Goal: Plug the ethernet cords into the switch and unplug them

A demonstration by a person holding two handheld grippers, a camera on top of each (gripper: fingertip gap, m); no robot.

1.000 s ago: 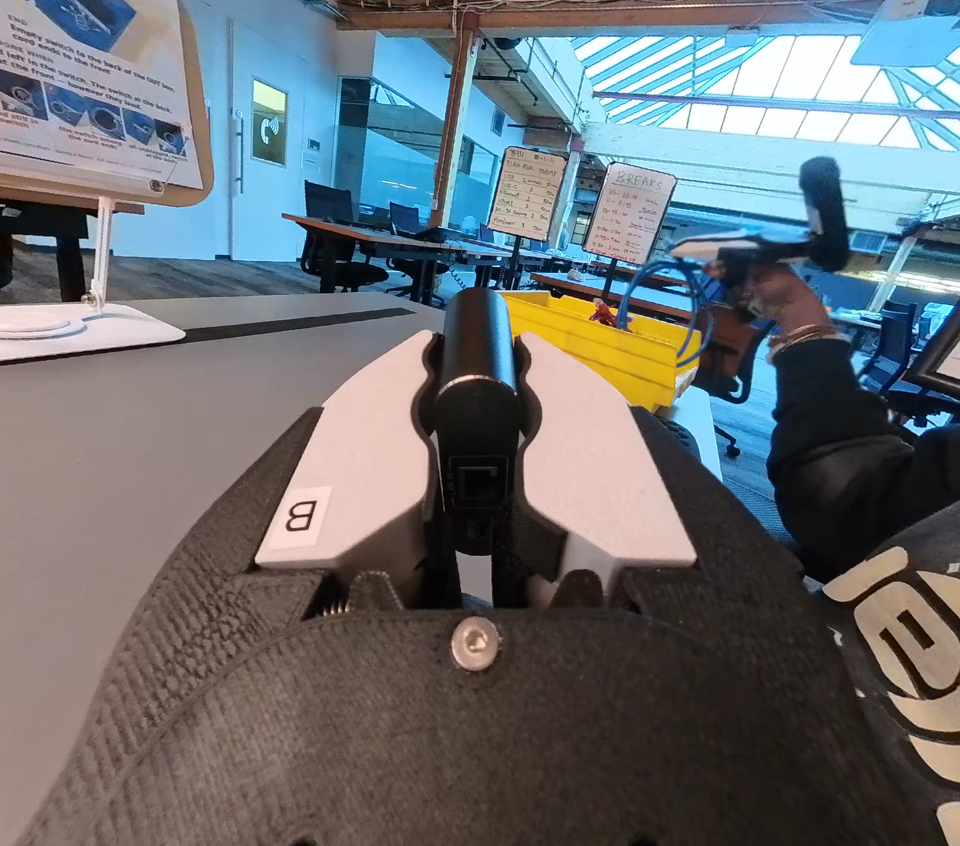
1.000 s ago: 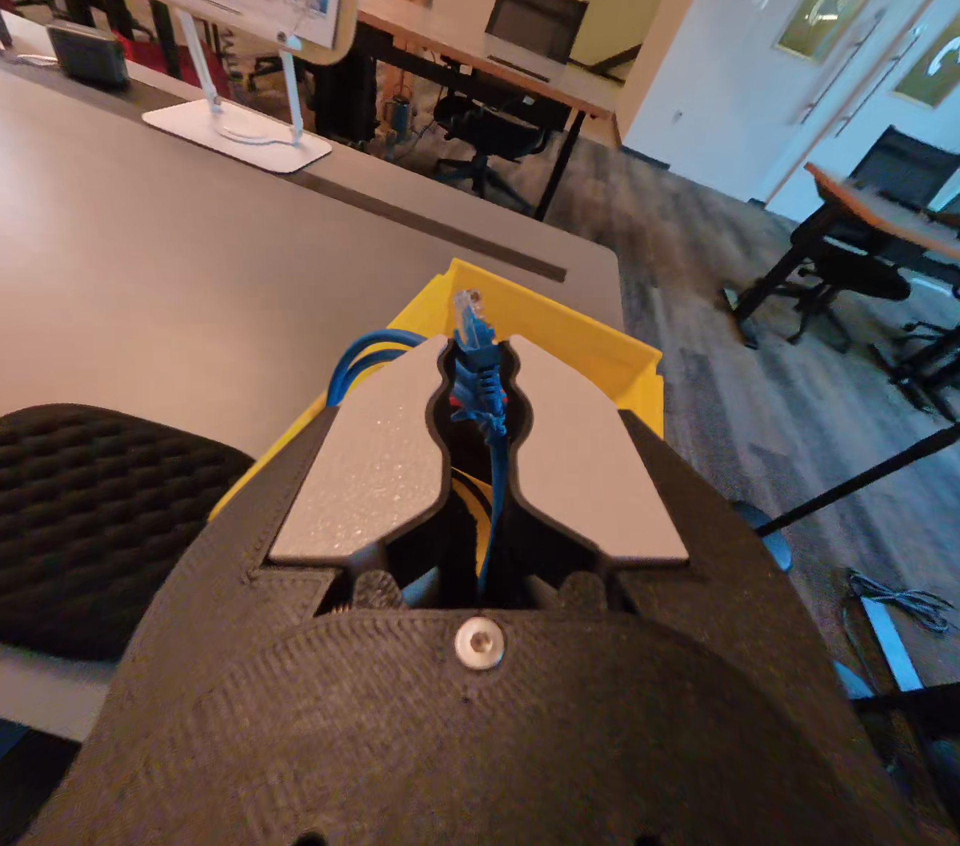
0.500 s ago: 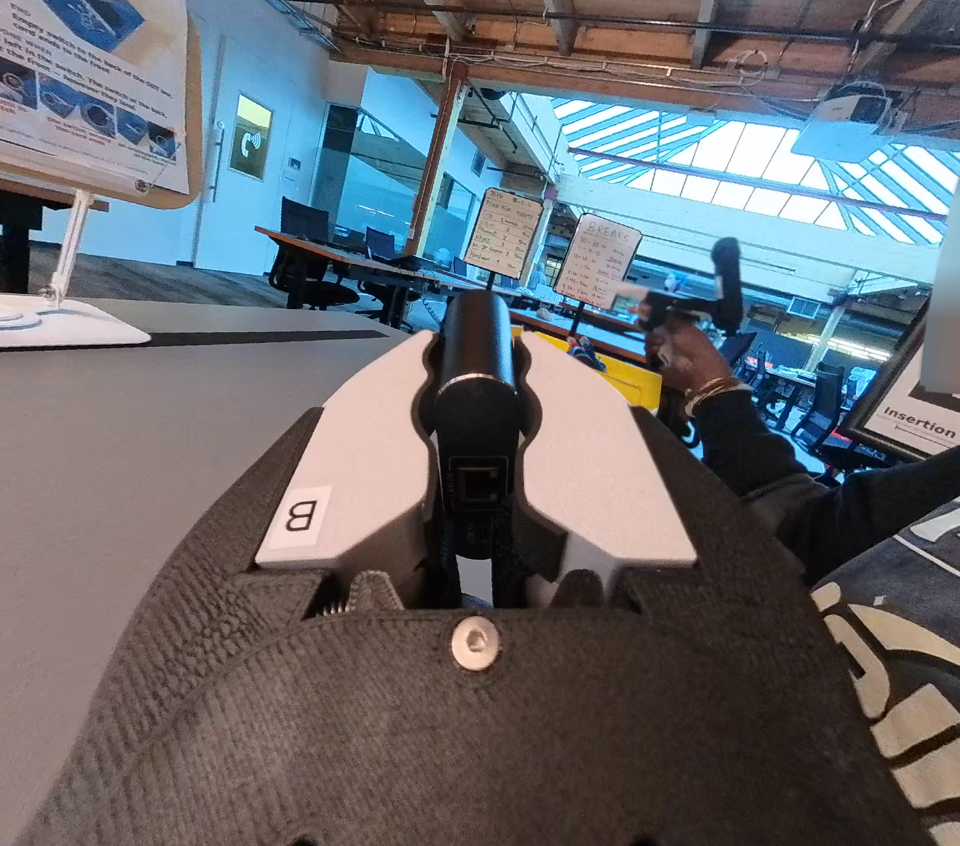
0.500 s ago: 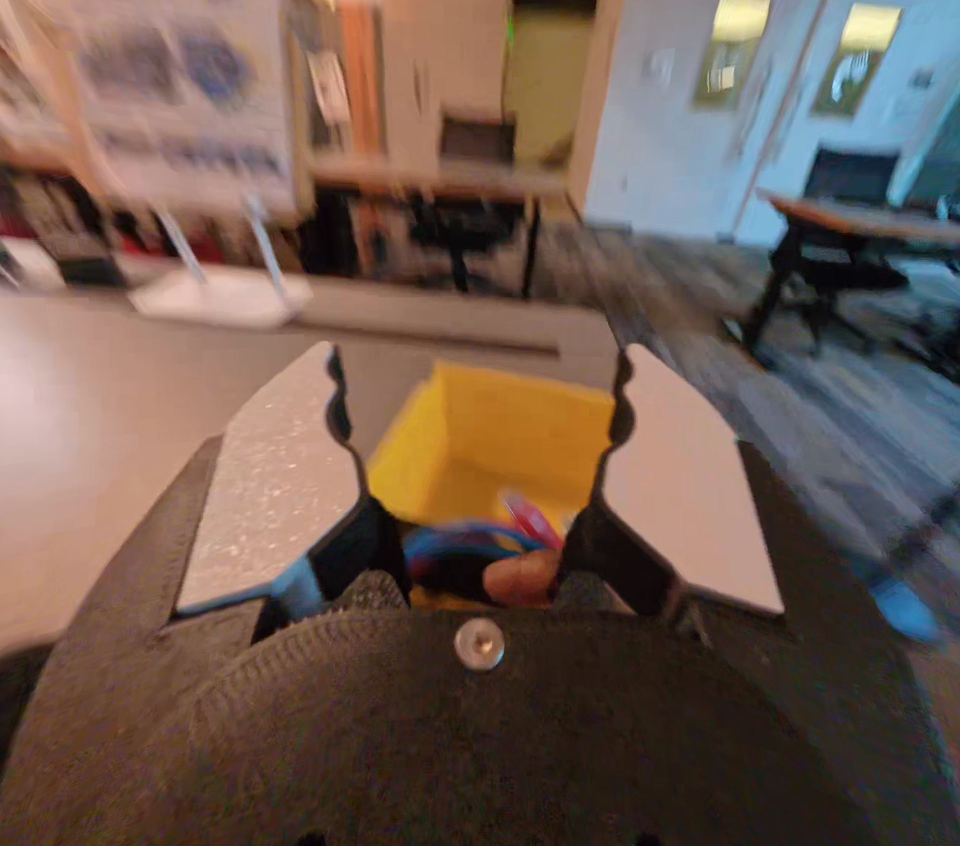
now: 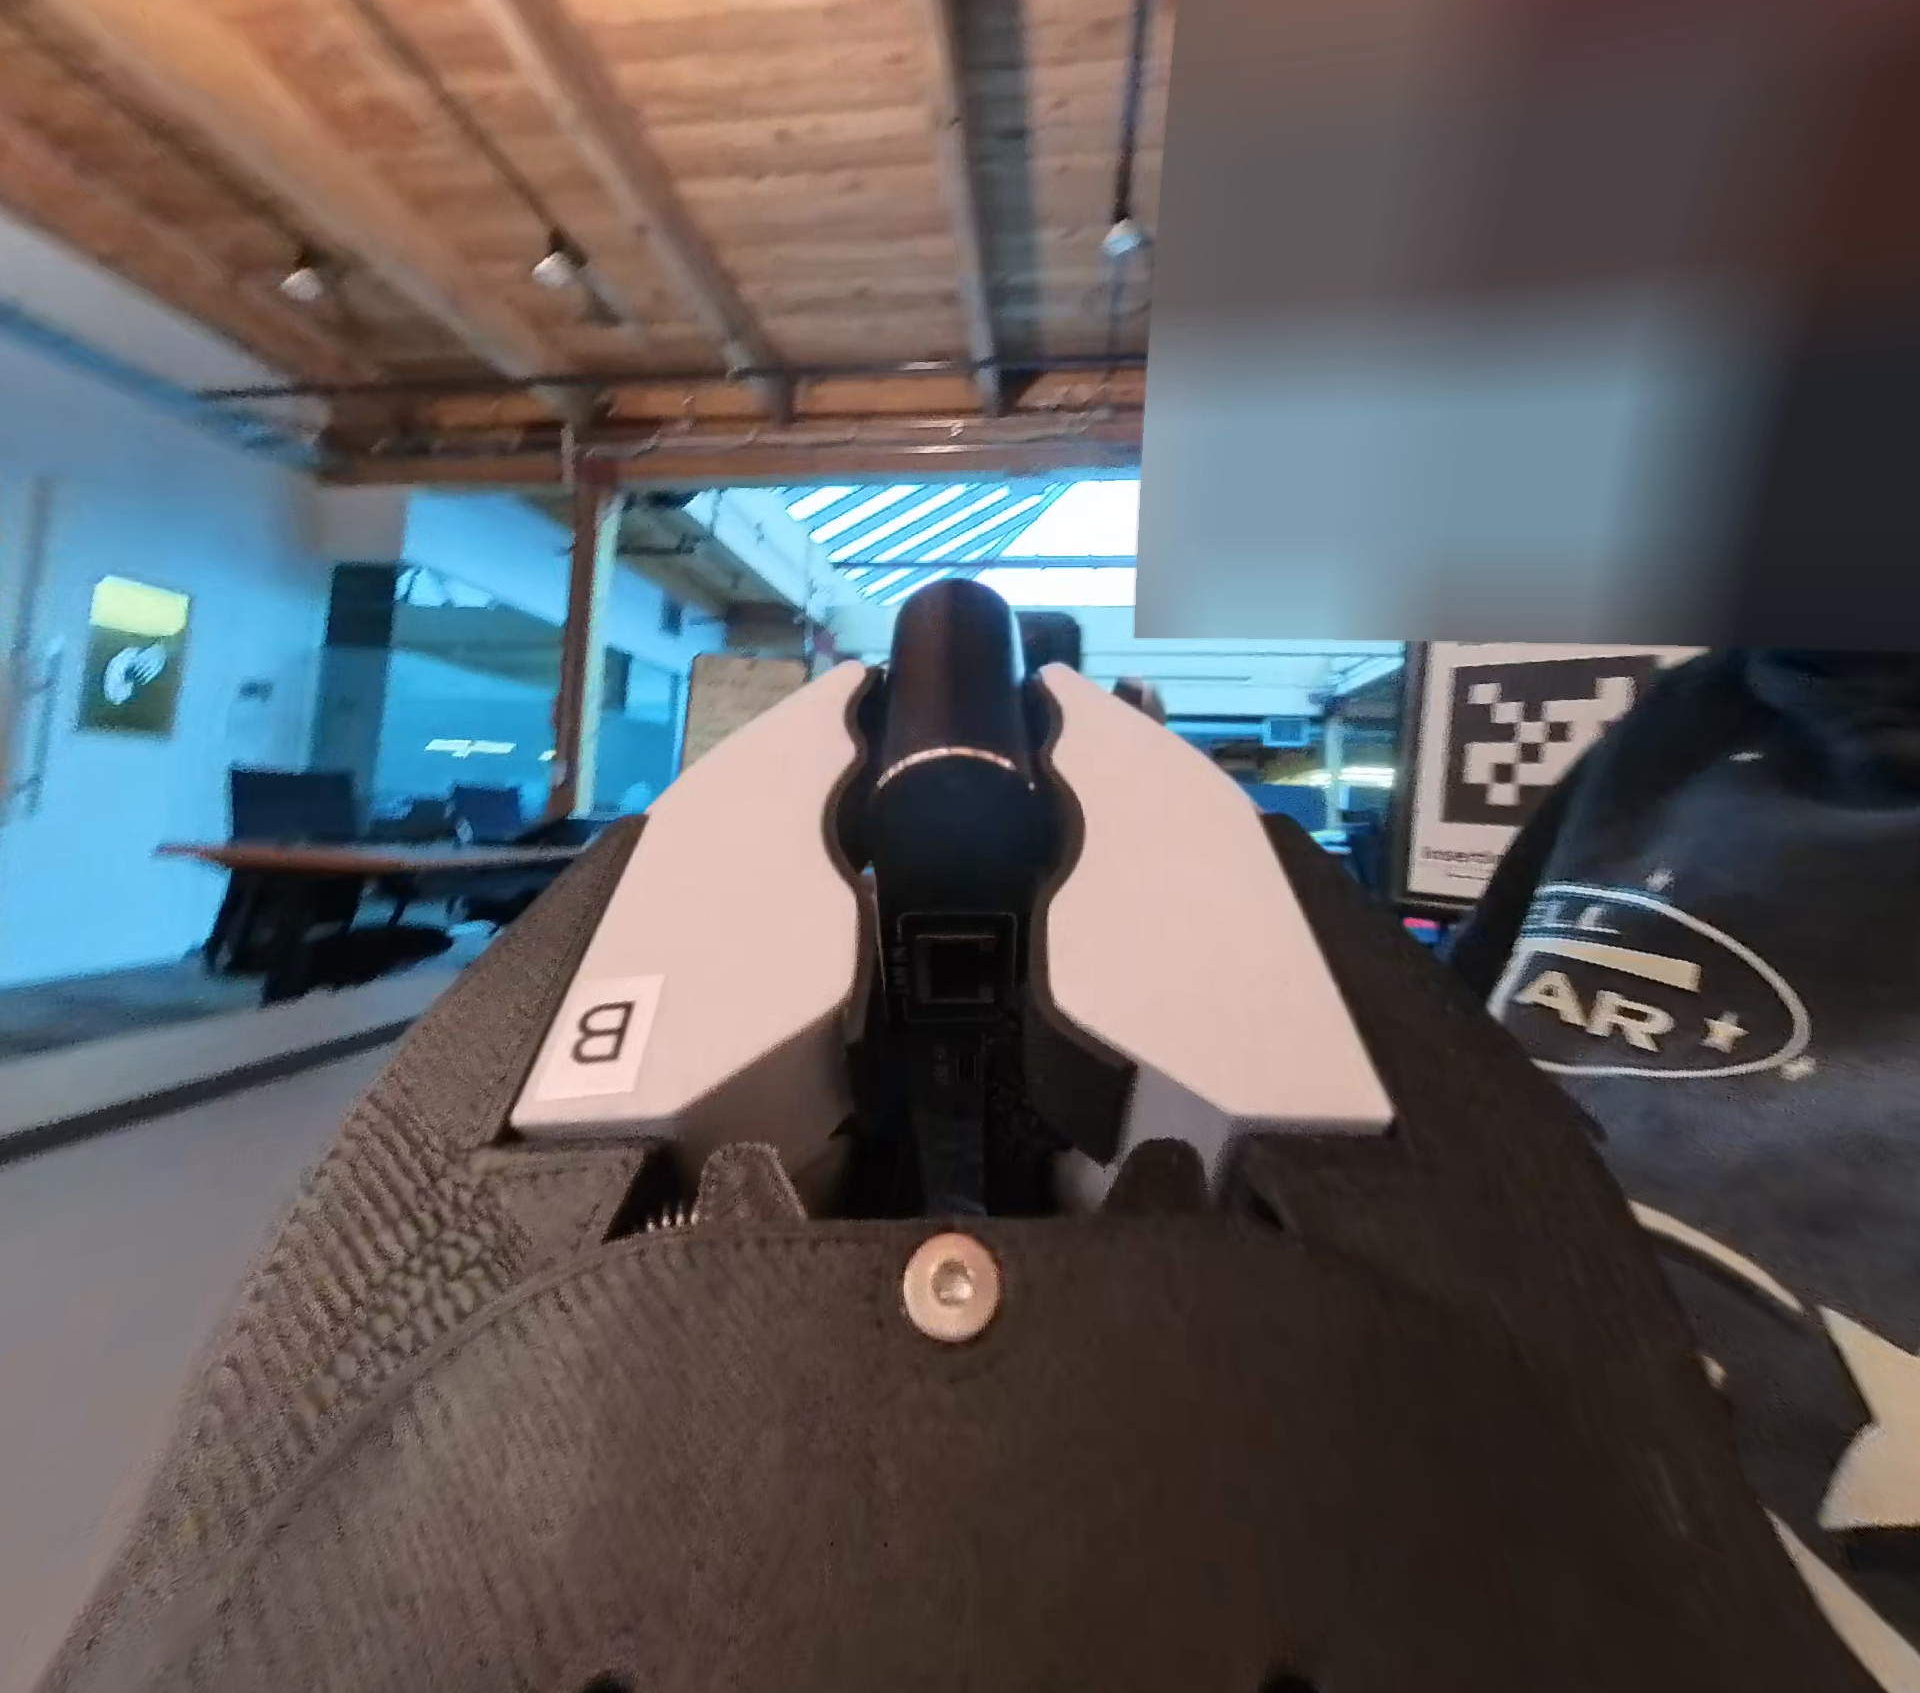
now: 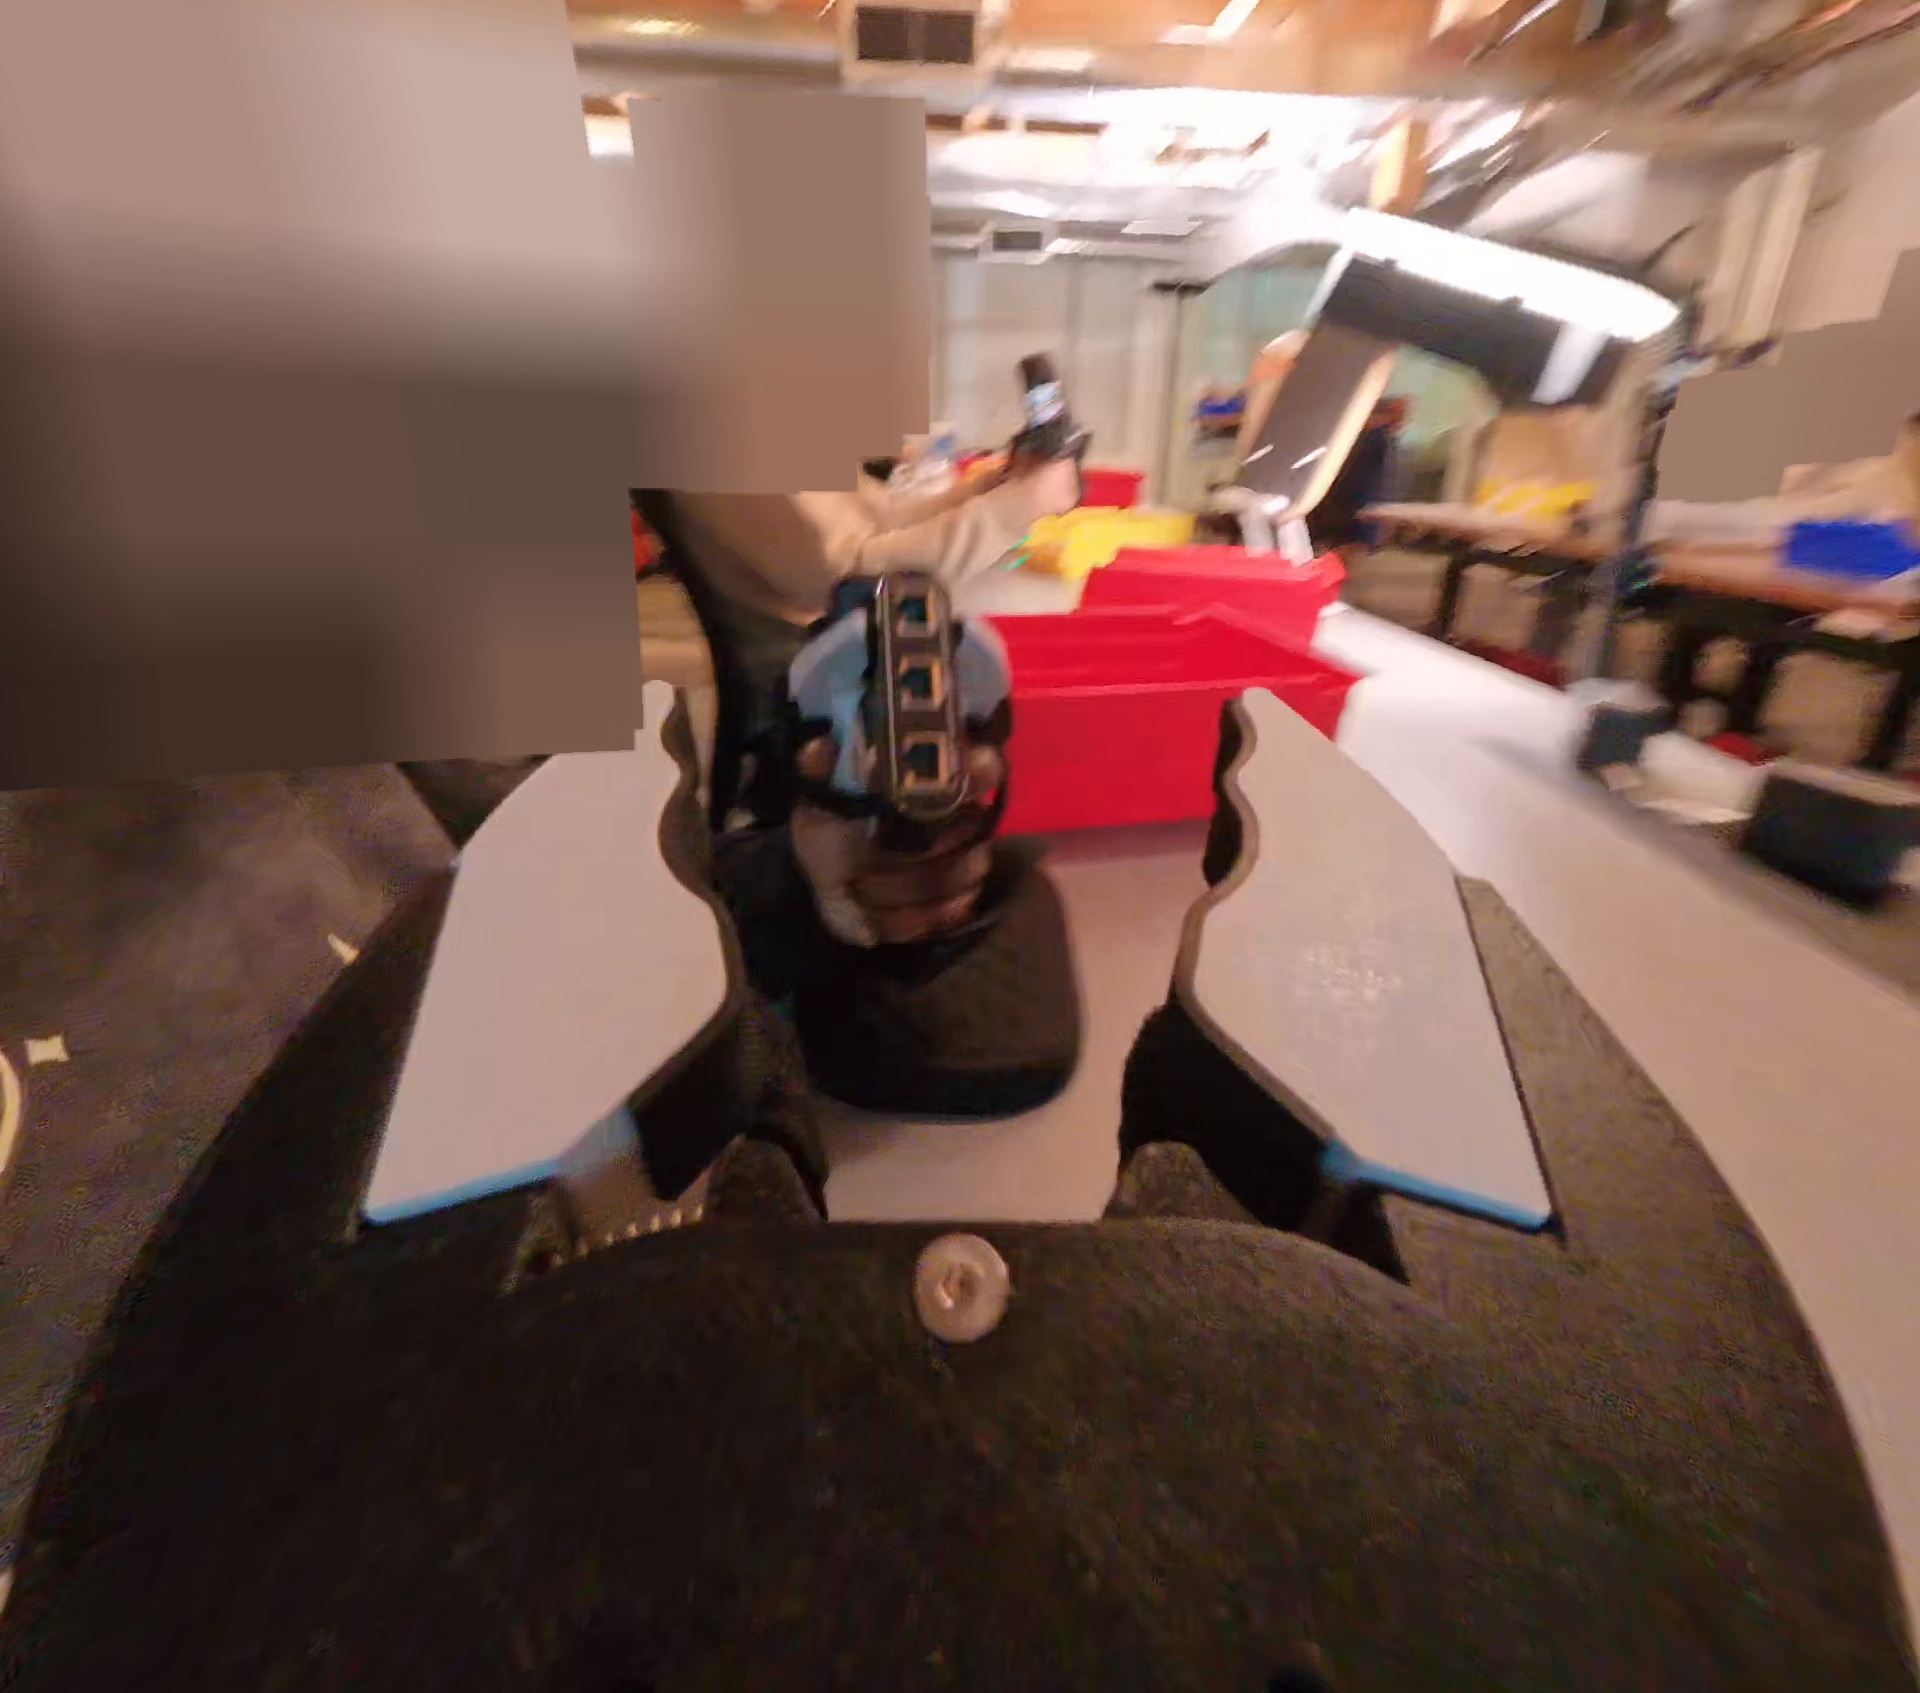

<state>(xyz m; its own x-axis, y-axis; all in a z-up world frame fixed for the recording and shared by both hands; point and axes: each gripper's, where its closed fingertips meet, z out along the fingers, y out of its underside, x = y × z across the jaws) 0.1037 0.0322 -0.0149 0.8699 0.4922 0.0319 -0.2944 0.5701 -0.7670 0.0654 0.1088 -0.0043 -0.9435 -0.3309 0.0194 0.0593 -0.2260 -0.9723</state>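
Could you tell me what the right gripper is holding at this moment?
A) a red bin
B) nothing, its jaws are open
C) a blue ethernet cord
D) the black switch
B: the right gripper is spread wide with nothing between its fingers; the switch seen beyond it sits in the left gripper.

The switch (image 5: 954,822) you hold is a slim black box, clamped on its two sides between your left gripper's (image 5: 954,708) grey fingers, its rounded end poking up past the fingertips and one port on the face turned toward the camera. In your right wrist view the same switch (image 6: 916,724) stands on end well ahead of the wide-spread fingers, showing a column of three ports, all unplugged. No cord can be made out in either view.
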